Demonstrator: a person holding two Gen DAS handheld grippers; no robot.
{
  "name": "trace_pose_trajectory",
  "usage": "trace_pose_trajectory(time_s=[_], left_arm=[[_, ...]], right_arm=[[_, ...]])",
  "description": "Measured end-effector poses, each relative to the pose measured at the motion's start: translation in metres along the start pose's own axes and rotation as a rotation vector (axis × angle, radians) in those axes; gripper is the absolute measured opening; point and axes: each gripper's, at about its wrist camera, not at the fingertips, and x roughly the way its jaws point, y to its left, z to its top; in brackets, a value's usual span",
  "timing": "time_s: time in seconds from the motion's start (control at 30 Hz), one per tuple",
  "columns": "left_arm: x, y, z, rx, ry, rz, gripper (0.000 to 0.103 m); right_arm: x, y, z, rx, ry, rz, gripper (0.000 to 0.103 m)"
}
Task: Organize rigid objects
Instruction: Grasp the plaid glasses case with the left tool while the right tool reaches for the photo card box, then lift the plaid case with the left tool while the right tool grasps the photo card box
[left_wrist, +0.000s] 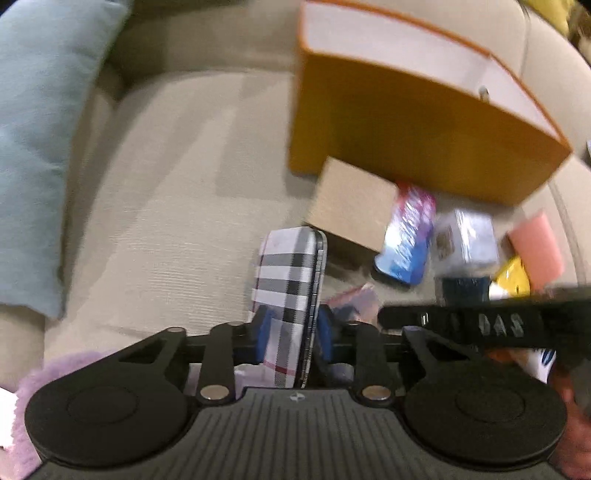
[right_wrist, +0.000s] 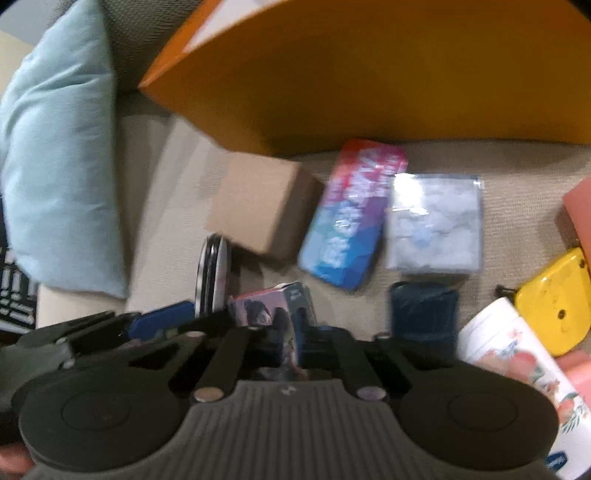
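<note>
My left gripper (left_wrist: 289, 330) is shut on a black-and-white plaid case (left_wrist: 286, 280), which stands on edge between the blue pads over the beige sofa seat (left_wrist: 166, 221). In the right wrist view the same case (right_wrist: 212, 273) shows edge-on at the left. My right gripper (right_wrist: 291, 332) is shut on a small pink-and-purple printed box (right_wrist: 275, 312). A big orange box (left_wrist: 406, 122) with a white inside stands open just beyond both grippers.
In front of the orange box (right_wrist: 369, 74) lie a cardboard box (right_wrist: 262, 206), a blue-and-red pack (right_wrist: 351, 218), a clear wrapped pack (right_wrist: 436, 221), a dark blue item (right_wrist: 424, 314), a yellow gadget (right_wrist: 550, 299) and a floral white tub (right_wrist: 517, 354). A light blue cushion (right_wrist: 55, 166) leans at the left.
</note>
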Motion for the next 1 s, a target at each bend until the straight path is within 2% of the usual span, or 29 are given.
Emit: trace_pose_trajectory(time_s=[0.07, 0.17, 0.23, 0.27, 0.37, 0.53, 0.6, 0.67, 0.7, 0.87, 0.97, 1.0], left_arm=[[-0.004, 0.004, 0.006, -0.017, 0.0, 0.021, 0.022], [-0.006, 0.021, 0.01, -0.046, 0.003, 0.046, 0.021], [-0.005, 0.029, 0.013, -0.063, 0.015, 0.031, 0.021], [-0.003, 0.033, 0.012, -0.08, 0.02, 0.012, 0.022], [0.006, 0.037, 0.015, -0.118, 0.052, -0.027, 0.023], [0.009, 0.035, 0.014, -0.111, 0.06, -0.028, 0.025], [0.008, 0.039, 0.012, -0.118, 0.054, -0.035, 0.024], [0.006, 0.04, 0.011, -0.124, 0.048, -0.04, 0.023], [0.007, 0.04, 0.011, -0.127, 0.045, -0.042, 0.023], [0.007, 0.04, 0.012, -0.142, 0.045, -0.056, 0.023], [0.004, 0.039, 0.012, -0.142, 0.037, -0.054, 0.023], [0.003, 0.039, 0.011, -0.144, 0.033, -0.056, 0.023]], right_arm=[[0.005, 0.012, -0.004, -0.031, 0.026, 0.013, 0.001], [0.009, 0.021, -0.009, -0.094, 0.006, -0.04, 0.01], [0.008, 0.02, -0.009, -0.115, 0.0, -0.065, 0.031], [0.009, 0.018, -0.009, -0.13, 0.002, -0.064, 0.035], [0.014, 0.021, -0.007, -0.167, 0.014, -0.071, 0.035], [0.009, 0.025, -0.003, -0.18, -0.008, -0.127, 0.036], [0.015, 0.019, -0.003, -0.175, 0.019, -0.13, 0.036], [0.027, 0.011, -0.004, -0.153, 0.082, -0.114, 0.037], [0.034, 0.01, -0.007, -0.152, 0.101, -0.113, 0.042], [0.05, 0.026, -0.025, -0.287, 0.057, -0.13, 0.062], [0.047, 0.029, -0.031, -0.301, 0.039, -0.137, 0.058], [0.042, 0.03, -0.031, -0.304, 0.032, -0.141, 0.048]])
